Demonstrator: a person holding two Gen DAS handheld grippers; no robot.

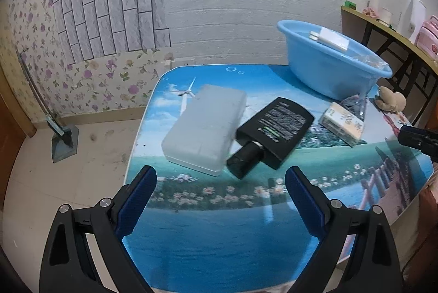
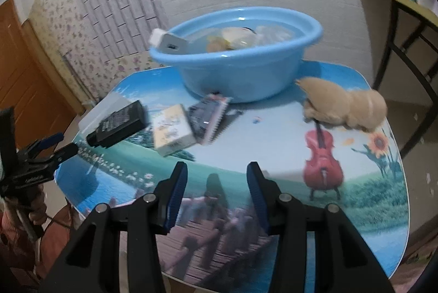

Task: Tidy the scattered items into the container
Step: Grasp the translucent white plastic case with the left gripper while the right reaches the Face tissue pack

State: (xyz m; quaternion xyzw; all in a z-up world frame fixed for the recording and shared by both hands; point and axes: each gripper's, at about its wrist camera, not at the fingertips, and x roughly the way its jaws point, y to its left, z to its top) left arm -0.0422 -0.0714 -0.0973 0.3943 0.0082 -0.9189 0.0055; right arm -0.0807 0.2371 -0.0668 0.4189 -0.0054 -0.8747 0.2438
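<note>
Both my left hand-held gripper and right hand-held gripper hang spread, pinching nothing. The black bottle on the counter looks stiff and slick; I'd grip across its flat body.

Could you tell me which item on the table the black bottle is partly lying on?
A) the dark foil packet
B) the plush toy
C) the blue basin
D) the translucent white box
D: in the left wrist view the black bottle overlaps the edge of the translucent white box.
</note>
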